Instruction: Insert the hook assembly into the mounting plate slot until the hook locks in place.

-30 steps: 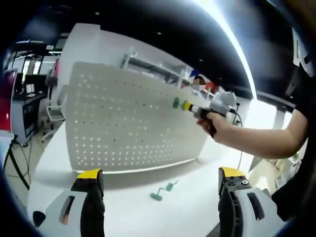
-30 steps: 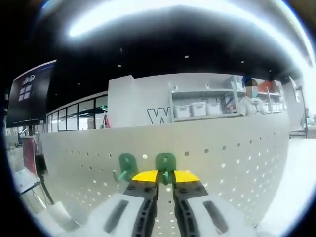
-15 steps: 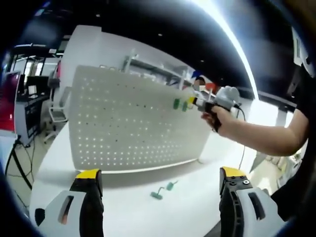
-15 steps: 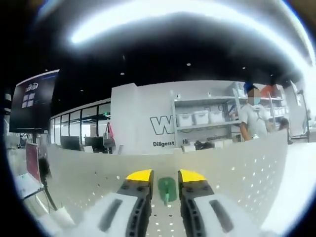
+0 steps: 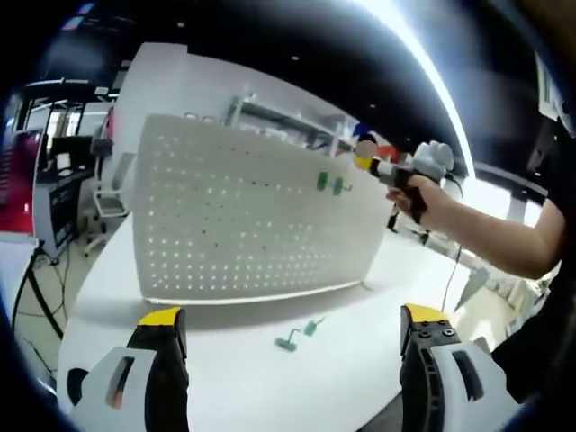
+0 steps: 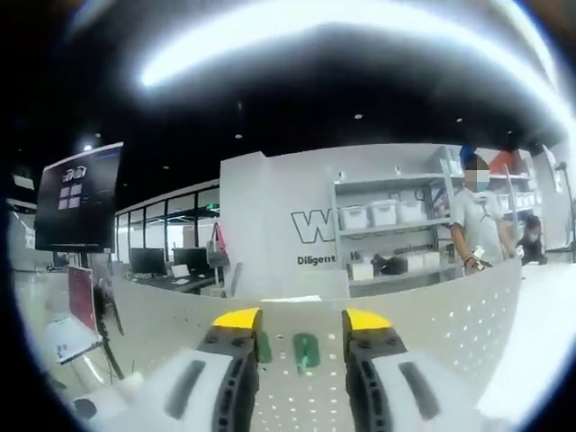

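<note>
Bare table [image 5: 225, 360] before upright pegboard [image 5: 243, 225] — one loose hook [image 5: 297, 336].

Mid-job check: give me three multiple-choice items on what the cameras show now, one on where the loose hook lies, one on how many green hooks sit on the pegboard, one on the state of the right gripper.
1. Where does the loose green hook lie?
A. On the white table in front of the pegboard
B. Between the left gripper's fingers
C. On top of the pegboard

2. How many green hooks sit on the pegboard?
A. None
B. Two
C. Five

3. What state is the right gripper in?
A. Shut on a hook
B. Open, holding nothing
C. Shut on a cable

Answers:
1 A: the loose green hook lies flat on the white table, ahead of the pegboard.
2 B: two green hooks sit side by side near the board's upper right.
3 B: the right gripper has its yellow-tipped fingers apart, with nothing between them.
</note>
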Motion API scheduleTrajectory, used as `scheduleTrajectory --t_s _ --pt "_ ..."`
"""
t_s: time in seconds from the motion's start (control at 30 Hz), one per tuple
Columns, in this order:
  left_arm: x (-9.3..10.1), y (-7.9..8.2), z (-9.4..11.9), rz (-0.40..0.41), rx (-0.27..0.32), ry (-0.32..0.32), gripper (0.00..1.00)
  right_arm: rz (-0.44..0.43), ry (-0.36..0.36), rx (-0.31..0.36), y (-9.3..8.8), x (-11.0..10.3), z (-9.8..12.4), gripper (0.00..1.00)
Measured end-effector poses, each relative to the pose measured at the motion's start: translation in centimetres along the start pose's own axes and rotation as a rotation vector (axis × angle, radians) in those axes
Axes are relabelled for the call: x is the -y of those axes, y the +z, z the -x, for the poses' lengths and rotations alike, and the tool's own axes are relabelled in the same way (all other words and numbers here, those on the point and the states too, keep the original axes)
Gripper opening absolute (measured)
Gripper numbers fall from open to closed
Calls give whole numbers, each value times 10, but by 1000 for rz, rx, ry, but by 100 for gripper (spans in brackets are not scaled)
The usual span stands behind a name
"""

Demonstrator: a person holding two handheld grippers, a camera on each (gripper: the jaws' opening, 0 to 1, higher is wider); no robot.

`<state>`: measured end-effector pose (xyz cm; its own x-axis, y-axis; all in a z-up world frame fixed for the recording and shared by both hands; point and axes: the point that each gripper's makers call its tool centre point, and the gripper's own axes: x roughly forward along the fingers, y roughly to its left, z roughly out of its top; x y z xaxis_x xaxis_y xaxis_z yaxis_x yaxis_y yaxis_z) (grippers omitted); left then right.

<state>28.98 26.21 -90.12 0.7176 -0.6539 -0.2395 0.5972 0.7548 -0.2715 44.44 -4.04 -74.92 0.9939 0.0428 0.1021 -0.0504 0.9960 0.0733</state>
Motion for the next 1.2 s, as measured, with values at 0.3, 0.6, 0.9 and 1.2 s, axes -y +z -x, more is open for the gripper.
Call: scheduleTrajectory --t_s 0.3,0.6,0.9,1.2 --pt "4 -10 8 4 -33 2 100 5 70 -102 -23 -6 40 40" --pt "10 -19 14 12 -52 -10 100 24 137 -204 -58 -20 80 44" --pt "17 -26 20 15 -85 -23 100 25 196 -306 -93 -41 118 46" --pt "18 -30 24 14 -115 -31 100 26 238 -390 -122 -57 151 46"
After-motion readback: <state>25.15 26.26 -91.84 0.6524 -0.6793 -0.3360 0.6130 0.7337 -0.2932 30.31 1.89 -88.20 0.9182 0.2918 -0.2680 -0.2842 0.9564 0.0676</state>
